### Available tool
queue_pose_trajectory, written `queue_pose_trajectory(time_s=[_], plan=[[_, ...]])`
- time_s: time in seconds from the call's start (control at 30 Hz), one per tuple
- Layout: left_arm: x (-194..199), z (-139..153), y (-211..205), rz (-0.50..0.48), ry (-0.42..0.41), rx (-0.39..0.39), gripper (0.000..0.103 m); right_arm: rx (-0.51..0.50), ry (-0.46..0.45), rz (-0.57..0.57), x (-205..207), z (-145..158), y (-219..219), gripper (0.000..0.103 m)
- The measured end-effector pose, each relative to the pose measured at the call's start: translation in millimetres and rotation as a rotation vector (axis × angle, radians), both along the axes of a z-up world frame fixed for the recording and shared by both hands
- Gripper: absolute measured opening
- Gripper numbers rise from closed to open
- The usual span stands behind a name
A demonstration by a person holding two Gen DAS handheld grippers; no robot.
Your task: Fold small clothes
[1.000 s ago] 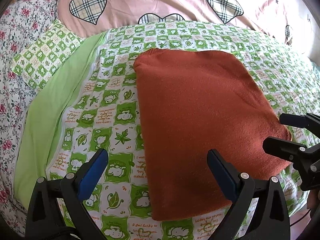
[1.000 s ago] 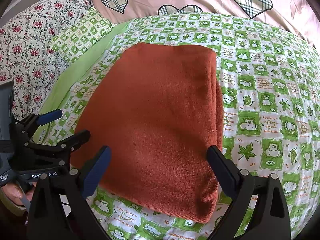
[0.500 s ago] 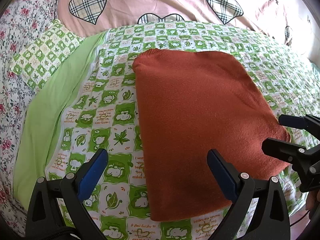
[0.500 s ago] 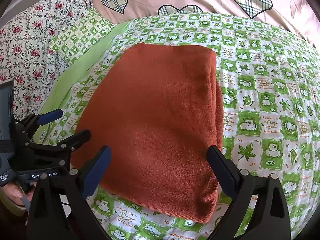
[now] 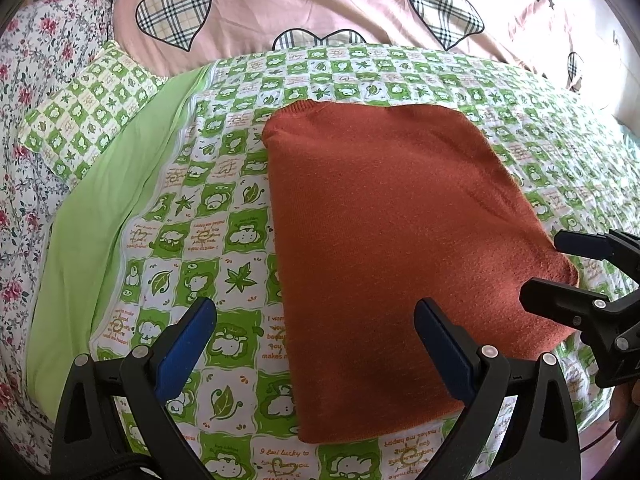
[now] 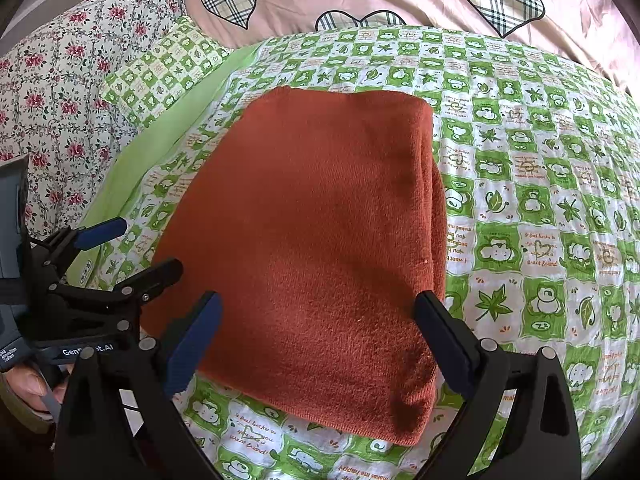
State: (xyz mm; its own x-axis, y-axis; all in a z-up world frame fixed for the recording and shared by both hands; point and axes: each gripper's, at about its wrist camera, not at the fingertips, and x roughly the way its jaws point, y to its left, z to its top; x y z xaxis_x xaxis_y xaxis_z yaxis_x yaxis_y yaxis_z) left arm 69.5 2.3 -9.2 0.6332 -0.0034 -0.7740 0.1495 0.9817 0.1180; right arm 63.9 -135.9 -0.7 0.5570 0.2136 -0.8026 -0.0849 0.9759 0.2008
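Observation:
A rust-orange knitted garment (image 5: 400,232) lies folded into a flat rectangle on the green-and-white checked bedcover (image 5: 208,240). It also shows in the right wrist view (image 6: 320,240), with its layered folded edge on the right side. My left gripper (image 5: 316,344) is open and empty, held above the garment's near left edge. My right gripper (image 6: 316,340) is open and empty above the garment's near edge. Each gripper shows in the other's view: the right gripper (image 5: 560,272) at the garment's near right corner, the left gripper (image 6: 132,248) at its near left side.
A pink quilt with plaid hearts (image 5: 320,4) lies across the back. A green checked pillow (image 5: 88,108) and a floral sheet (image 5: 24,92) are at the left, with a plain green strip (image 5: 100,220) beside the bedcover. The person's hand (image 6: 24,384) shows at the lower left.
Both grippers stay open and nearly still. The left wrist view has drifted slightly, so the garment sits a little lower left in frame. The garment has not moved.

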Motion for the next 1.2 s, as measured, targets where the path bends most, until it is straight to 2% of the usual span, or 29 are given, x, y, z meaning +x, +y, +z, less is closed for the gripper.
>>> queue_pose_trajectory(time_s=[1.2], plan=[[2.8, 0.2, -1.0, -0.010, -0.002, -0.003, 0.099, 0.010, -0.012, 0.001, 2.2, 5.0, -3.1, 0.097]])
